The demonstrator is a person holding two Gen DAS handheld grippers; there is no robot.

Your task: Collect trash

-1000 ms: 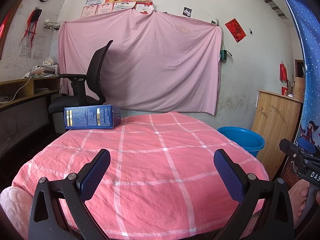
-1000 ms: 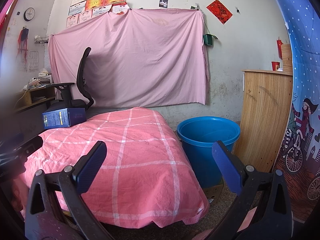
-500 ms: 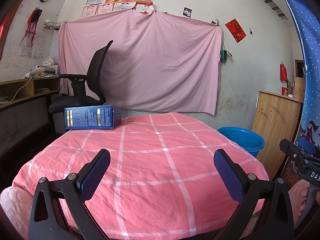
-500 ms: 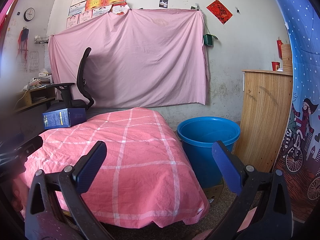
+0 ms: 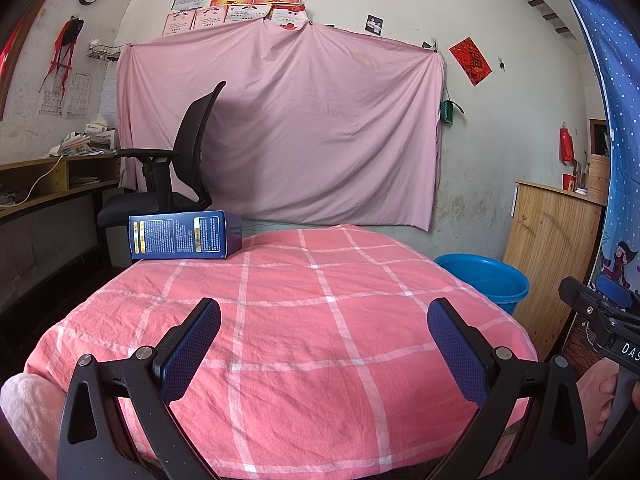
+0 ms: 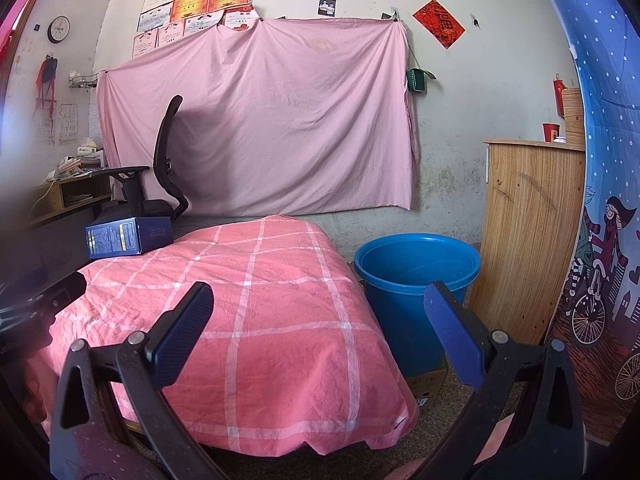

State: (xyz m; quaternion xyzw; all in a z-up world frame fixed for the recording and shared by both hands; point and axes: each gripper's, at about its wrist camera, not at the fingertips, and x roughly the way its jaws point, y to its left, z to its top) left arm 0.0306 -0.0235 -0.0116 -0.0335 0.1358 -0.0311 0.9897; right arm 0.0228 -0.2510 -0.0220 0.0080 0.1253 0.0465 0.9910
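- Left gripper hangs spread wide above the pink checked cloth, holding nothing; right gripper is equally spread and empty.
- Blue box lies on its side at the cloth's far-left corner, mid-left of frame, long axis running left-right, printed face toward the camera.
- Blue bucket stands right of the cloth, on the floor.

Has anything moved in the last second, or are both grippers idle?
Nothing visibly changed. Both the left gripper and the right gripper remain open and empty over the pink cloth; the blue box sits at its far corner, the blue bucket beside it.
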